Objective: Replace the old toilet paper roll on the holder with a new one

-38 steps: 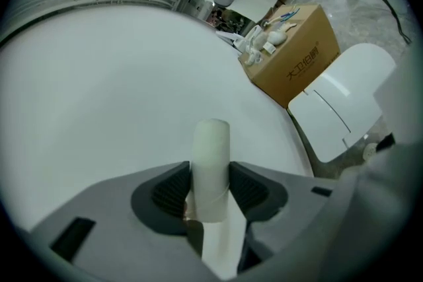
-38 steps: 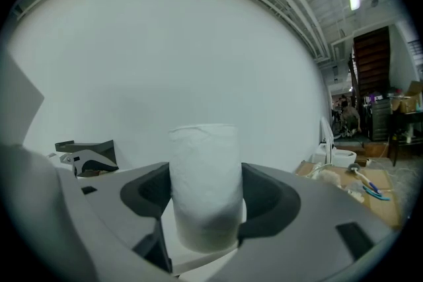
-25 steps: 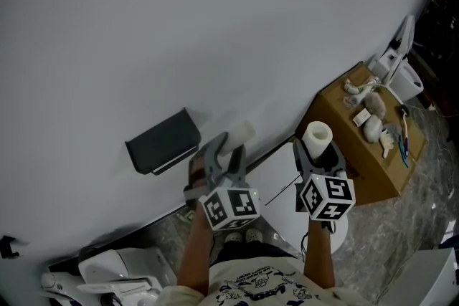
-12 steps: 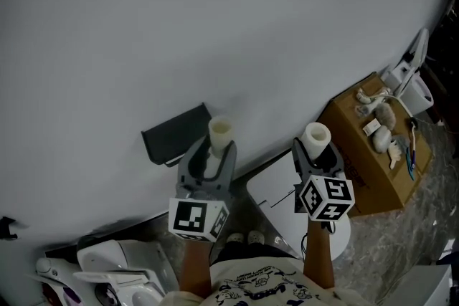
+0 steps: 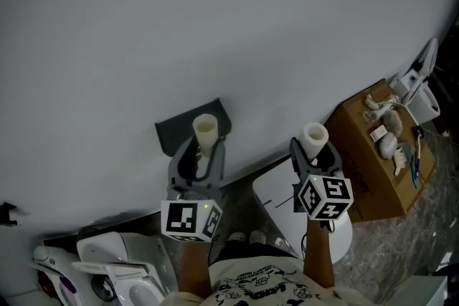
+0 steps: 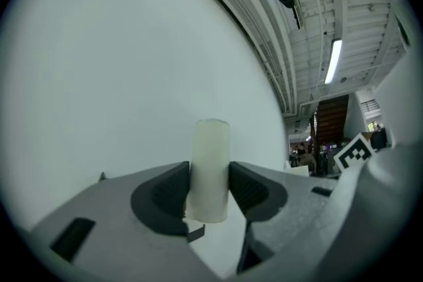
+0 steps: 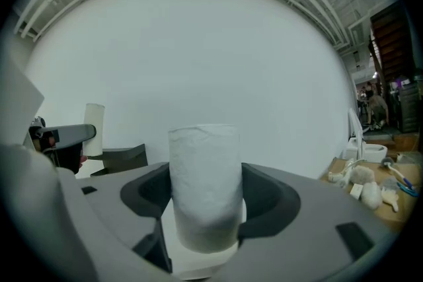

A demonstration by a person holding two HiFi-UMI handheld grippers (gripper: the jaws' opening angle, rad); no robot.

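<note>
Black holder (image 5: 176, 132), unseen leftward, shows overhead; left fingers (image 6: 158, 198) pinch tube (image 6: 210, 168), right fingers (image 7: 271, 198) roll (image 7: 203, 185).

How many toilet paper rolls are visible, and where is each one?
2. A thin, nearly empty roll is clamped in the left tool, close to the dark wall holder. A fuller roll is clamped in the right tool. Others may be hidden.

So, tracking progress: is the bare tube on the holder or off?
Off: left hand-held gripper holds the tube upright, outside the holder.
</note>
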